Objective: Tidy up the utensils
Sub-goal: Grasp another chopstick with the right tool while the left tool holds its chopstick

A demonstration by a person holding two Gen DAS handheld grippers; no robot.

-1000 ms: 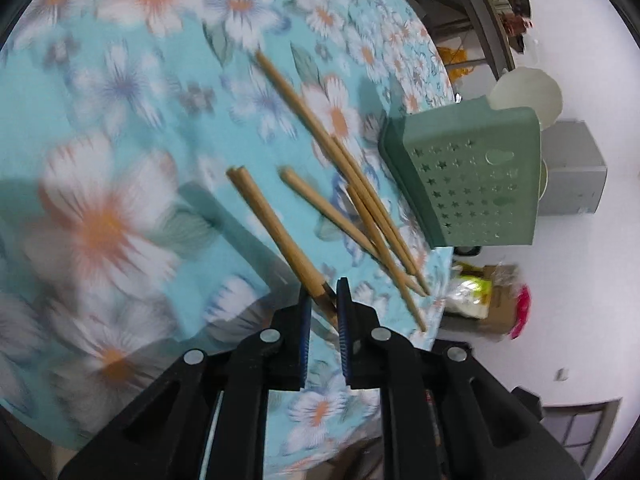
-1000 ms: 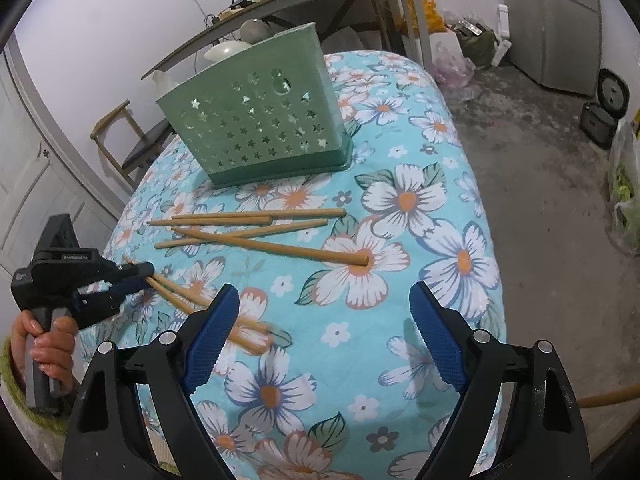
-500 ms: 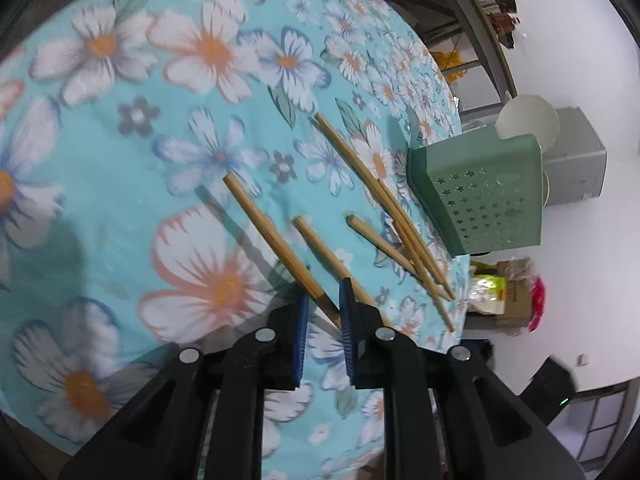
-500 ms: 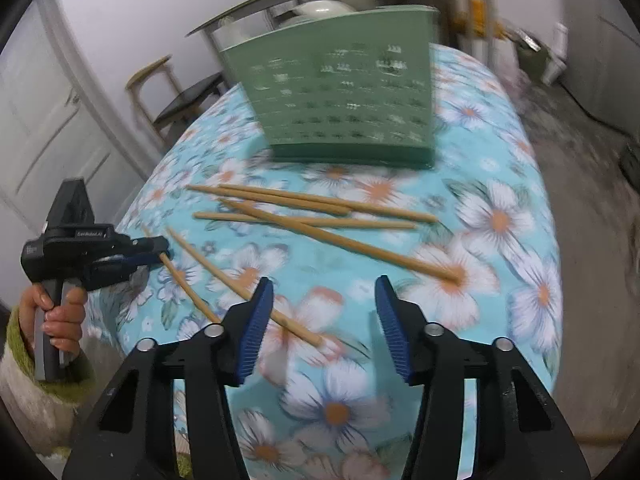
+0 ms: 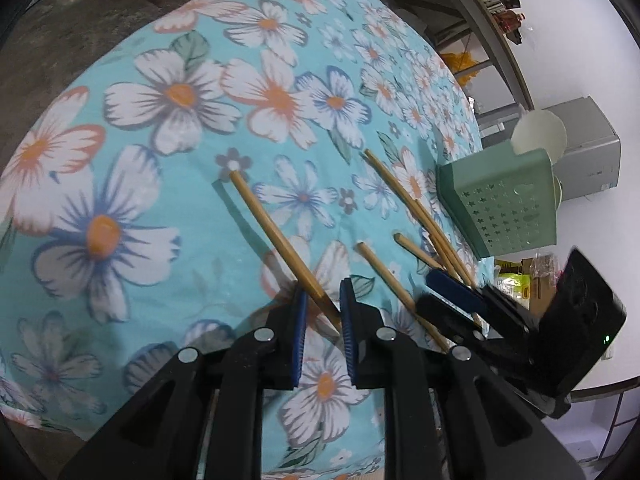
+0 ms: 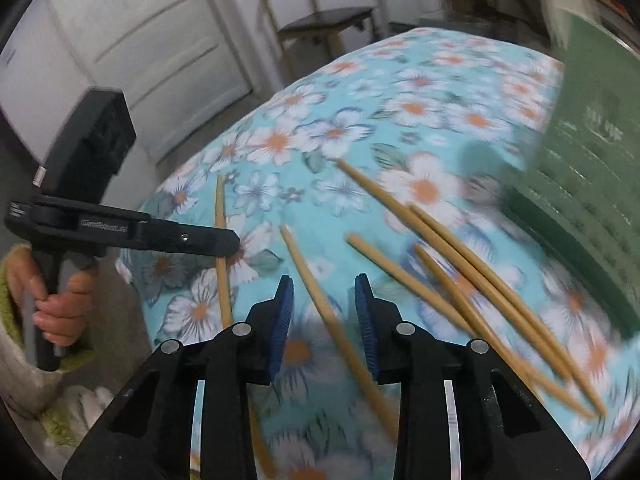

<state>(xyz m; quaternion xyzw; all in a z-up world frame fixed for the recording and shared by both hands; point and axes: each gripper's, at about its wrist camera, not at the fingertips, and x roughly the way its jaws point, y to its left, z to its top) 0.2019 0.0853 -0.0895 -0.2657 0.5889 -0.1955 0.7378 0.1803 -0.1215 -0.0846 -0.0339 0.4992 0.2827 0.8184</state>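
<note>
On the flowered tablecloth [image 5: 168, 184], my left gripper [image 5: 324, 312] is shut on one wooden chopstick [image 5: 272, 236]. The stick's far end hangs just above the cloth and casts a shadow. The right wrist view shows the same left gripper [image 6: 234, 246] holding that chopstick [image 6: 222, 280] near the table's corner. My right gripper [image 6: 324, 304] hovers over another chopstick [image 6: 312, 276] lying between its jaws. Those jaws are closing and the pads stand clear of the stick. Several more chopsticks [image 6: 460, 248] lie beside the green perforated caddy [image 5: 508, 200].
The table edge curves close below both grippers. A person's hand [image 6: 52, 300] in a green sleeve grips the left tool. A wooden chair [image 6: 320, 20] and a white door [image 6: 140, 40] stand beyond the table. A grey cabinet [image 5: 592, 152] sits behind the caddy.
My right gripper swung left across the table, rolled, and narrowed its jaws over a loose chopstick. My left gripper drew back with one chopstick, away from the others.
</note>
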